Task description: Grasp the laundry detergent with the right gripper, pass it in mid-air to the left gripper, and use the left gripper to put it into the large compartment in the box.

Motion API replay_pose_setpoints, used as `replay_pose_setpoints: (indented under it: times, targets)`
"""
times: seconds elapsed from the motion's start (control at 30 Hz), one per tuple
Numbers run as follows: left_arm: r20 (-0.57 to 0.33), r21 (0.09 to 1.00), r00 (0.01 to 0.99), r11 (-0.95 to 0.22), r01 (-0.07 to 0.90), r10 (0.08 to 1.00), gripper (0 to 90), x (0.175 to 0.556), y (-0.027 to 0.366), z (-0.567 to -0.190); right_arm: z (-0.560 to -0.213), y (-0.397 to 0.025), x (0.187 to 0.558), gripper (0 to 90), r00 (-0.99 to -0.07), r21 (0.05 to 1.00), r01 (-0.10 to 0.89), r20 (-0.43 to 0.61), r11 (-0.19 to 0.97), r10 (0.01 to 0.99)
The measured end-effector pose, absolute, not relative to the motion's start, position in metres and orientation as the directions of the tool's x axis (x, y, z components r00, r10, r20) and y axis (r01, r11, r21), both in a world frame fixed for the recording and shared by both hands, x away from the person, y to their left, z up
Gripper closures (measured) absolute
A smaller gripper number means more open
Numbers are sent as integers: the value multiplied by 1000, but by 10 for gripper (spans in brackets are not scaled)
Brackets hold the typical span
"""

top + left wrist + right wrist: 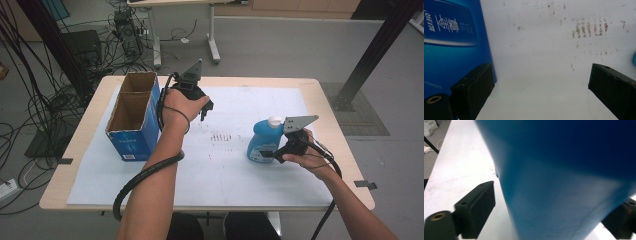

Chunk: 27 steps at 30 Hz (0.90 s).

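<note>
While the right hand-held gripper (276, 153) straddles the blue bottle (264, 140), which stands upright on the desk (320, 90) well to the right of the open box (134, 114), the left hand-held gripper (205, 111) hovers just right of that box.

Seen from the left one, its jaws stand wide apart, empty, beside the box (451, 42).

Seen from the right one, the bottle (564, 175) sits between spread jaws, the left one not touching; centre it deep, then squeeze evenly so it won't tip.

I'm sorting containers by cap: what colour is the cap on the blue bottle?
White. The cap tops the blue bottle, clearest in the high view.
</note>
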State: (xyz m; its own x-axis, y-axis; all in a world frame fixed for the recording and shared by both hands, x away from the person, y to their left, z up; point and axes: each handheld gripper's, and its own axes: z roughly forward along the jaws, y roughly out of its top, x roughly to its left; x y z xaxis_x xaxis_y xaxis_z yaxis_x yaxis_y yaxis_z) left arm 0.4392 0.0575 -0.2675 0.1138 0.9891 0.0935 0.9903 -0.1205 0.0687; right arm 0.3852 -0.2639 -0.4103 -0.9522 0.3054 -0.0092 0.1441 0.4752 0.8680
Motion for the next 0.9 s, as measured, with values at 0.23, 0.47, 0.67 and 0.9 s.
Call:
replay_pose_setpoints:
  times: [0.23, 0.47, 0.67, 0.9]
  targets:
    - [94, 72, 115, -122, 990, 989, 70, 440, 56, -267, -412, -264, 386, 223, -955, 864, 136, -16, 485, 296]
    - [100, 69, 118, -125, 990, 988, 70, 439, 57, -268, -414, -264, 387, 354, -959, 861, 132, -13, 491, 282]
    - [103, 68, 119, -126, 990, 988, 70, 440, 58, -266, -415, -264, 386, 393, -963, 866, 125, -12, 484, 270]
    - [101, 70, 116, -124, 990, 988, 70, 439, 58, -265, -415, -265, 387, 399, -963, 867, 124, -11, 483, 268]
